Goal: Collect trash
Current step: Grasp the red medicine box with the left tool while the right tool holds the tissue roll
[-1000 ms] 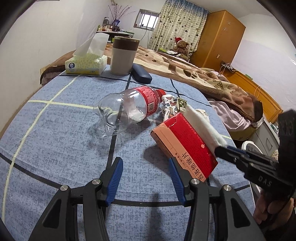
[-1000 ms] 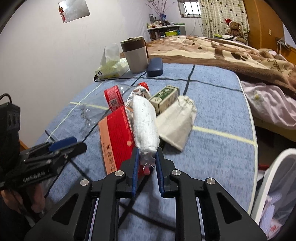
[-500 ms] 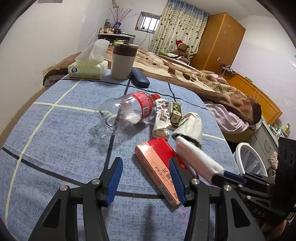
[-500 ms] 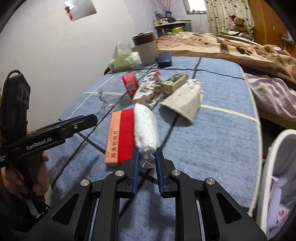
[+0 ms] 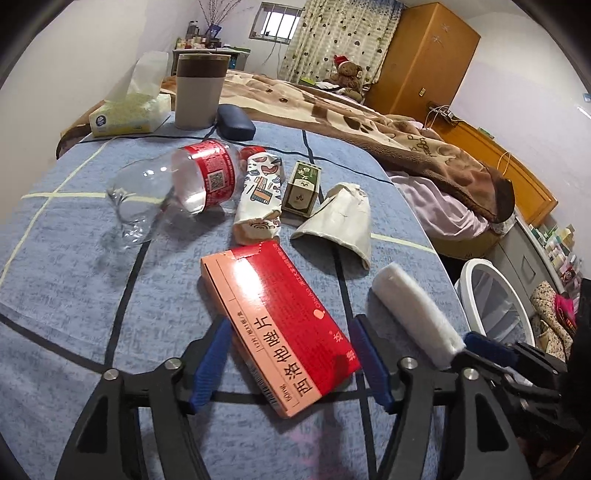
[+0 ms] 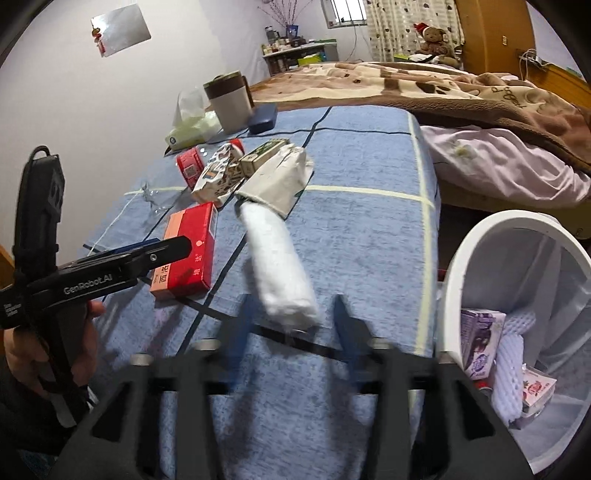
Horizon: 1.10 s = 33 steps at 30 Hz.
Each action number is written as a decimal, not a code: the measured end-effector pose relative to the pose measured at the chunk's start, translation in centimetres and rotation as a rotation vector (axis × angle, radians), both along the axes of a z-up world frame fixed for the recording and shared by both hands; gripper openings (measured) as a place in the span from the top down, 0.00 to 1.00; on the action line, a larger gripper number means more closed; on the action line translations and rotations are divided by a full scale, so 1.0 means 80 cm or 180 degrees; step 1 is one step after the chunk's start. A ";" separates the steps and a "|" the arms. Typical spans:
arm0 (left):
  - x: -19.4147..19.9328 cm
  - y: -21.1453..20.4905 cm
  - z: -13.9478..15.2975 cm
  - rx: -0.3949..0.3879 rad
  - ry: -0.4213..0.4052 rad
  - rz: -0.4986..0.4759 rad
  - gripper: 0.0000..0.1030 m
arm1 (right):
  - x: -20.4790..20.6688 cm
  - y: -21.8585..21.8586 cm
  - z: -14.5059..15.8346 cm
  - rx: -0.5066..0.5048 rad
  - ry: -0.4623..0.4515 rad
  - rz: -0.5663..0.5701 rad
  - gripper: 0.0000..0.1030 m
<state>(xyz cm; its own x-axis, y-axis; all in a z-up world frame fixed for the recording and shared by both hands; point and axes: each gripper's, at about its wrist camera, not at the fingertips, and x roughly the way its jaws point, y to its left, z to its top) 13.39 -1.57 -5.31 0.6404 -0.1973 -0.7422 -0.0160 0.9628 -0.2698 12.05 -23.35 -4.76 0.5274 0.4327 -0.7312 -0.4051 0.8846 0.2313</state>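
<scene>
Both grippers opening over trash on the blue bedspread

Right gripper (image 6: 291, 325) jaws parting around the white roll (image 6: 277, 258), its long axis running up-left from lower centre; left gripper (image 5: 291, 362) widening around the red box (image 5: 280, 325), angled likewise; bottle (image 5: 177, 184) beyond; bin (image 6: 517, 314) lower right.

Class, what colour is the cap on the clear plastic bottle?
Red; the bottle cap shows best in the left wrist view.

A lived-in home bedroom.
A bed under a brown patterned fleece blanket (image 5: 388, 122), an orange wooden wardrobe (image 5: 424, 51), patterned window curtains (image 5: 332, 33) and a brown teddy bear in a red hat (image 5: 345, 74).
</scene>
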 end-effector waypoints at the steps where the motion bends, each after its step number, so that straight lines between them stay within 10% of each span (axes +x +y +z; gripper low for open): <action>1: 0.002 -0.001 -0.001 0.0011 0.0005 0.0011 0.33 | 0.001 -0.001 0.001 0.0010 -0.0007 -0.0021 0.45; 33: -0.017 0.031 -0.012 0.0370 0.0131 0.0236 0.30 | 0.006 0.016 -0.003 0.0135 -0.0038 0.0112 0.45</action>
<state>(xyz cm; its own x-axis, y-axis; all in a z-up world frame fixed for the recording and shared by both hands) 12.06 0.93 -6.26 0.6186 -0.0617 -0.7833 -0.0969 0.9833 -0.1540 12.49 -22.10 -4.99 0.5199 0.4817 -0.7054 -0.4388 0.8591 0.2633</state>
